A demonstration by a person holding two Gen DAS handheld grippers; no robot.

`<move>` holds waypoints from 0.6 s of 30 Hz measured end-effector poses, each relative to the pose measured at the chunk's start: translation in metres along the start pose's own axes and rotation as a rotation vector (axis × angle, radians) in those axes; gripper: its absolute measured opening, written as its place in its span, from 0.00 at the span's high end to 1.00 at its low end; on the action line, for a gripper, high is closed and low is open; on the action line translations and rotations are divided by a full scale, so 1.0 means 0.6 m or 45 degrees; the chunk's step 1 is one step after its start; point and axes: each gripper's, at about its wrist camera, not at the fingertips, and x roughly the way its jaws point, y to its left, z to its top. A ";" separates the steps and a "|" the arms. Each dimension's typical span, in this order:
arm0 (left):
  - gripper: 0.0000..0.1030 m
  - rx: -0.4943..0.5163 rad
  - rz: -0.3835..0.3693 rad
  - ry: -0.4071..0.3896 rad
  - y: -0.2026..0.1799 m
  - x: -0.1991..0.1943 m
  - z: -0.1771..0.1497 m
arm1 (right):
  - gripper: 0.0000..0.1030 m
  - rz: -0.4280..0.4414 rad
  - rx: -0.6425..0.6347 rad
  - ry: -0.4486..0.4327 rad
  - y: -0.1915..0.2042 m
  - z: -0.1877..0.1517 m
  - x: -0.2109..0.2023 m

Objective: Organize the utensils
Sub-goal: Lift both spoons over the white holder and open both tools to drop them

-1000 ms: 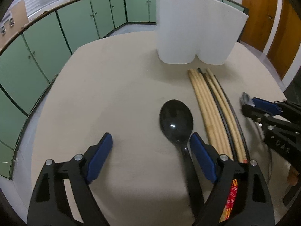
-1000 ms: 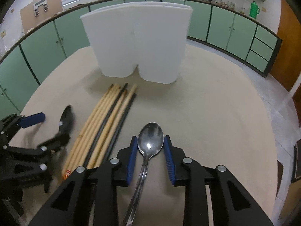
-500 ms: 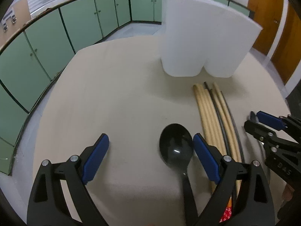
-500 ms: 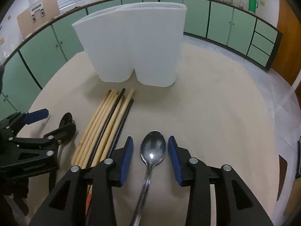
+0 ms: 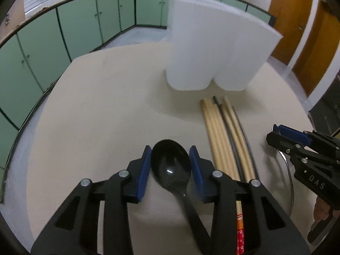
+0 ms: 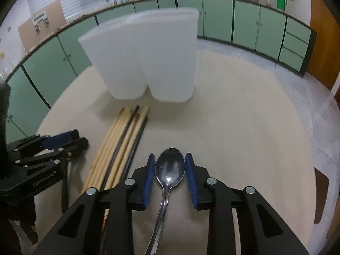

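My left gripper (image 5: 170,165) is shut on a black plastic spoon (image 5: 171,166), its pads against the bowl's two sides and the handle running back under the gripper. My right gripper (image 6: 170,170) is shut on a metal spoon (image 6: 170,167) in the same way. Both spoons look lifted a little off the round beige table (image 5: 102,106). A white two-compartment holder (image 5: 214,51) stands upright at the table's far side; it also shows in the right wrist view (image 6: 146,57). Several wooden and dark chopsticks (image 5: 225,136) lie between the two grippers, also seen in the right wrist view (image 6: 121,146).
Green cabinets (image 5: 63,27) line the room beyond the table. Wooden doors (image 5: 297,21) stand at the right. The right gripper's body (image 5: 308,161) is to the right of the chopsticks, and the left gripper's body (image 6: 36,163) shows at their left in the right wrist view.
My left gripper's wide-open jaws have closed on the black spoon's bowl. My right gripper opened slightly, then closed on the metal spoon. Both grippers have risen a little.
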 end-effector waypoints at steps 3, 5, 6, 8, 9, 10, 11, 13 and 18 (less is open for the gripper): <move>0.66 0.016 -0.025 -0.123 -0.005 -0.029 0.001 | 0.72 0.021 -0.011 -0.104 -0.002 0.001 -0.031; 0.66 0.028 -0.028 -0.216 -0.010 -0.054 0.002 | 0.73 0.050 -0.015 -0.179 -0.003 0.005 -0.054; 0.66 0.040 -0.021 -0.265 -0.013 -0.067 0.005 | 0.73 0.064 -0.016 -0.213 -0.004 0.010 -0.065; 0.66 0.047 -0.014 -0.348 -0.027 -0.094 0.006 | 0.73 0.085 -0.017 -0.284 -0.007 0.025 -0.091; 0.66 0.048 -0.013 -0.403 -0.031 -0.110 0.013 | 0.73 0.093 -0.015 -0.320 -0.008 0.031 -0.104; 0.66 0.047 -0.013 -0.436 -0.034 -0.120 0.016 | 0.73 0.104 -0.009 -0.351 -0.009 0.039 -0.116; 0.66 0.044 -0.014 -0.479 -0.036 -0.133 0.023 | 0.73 0.115 -0.004 -0.378 -0.010 0.046 -0.126; 0.66 0.032 -0.023 -0.548 -0.037 -0.157 0.037 | 0.73 0.132 0.007 -0.446 -0.017 0.064 -0.153; 0.66 0.044 -0.018 -0.732 -0.062 -0.199 0.104 | 0.73 0.155 -0.004 -0.578 -0.020 0.135 -0.204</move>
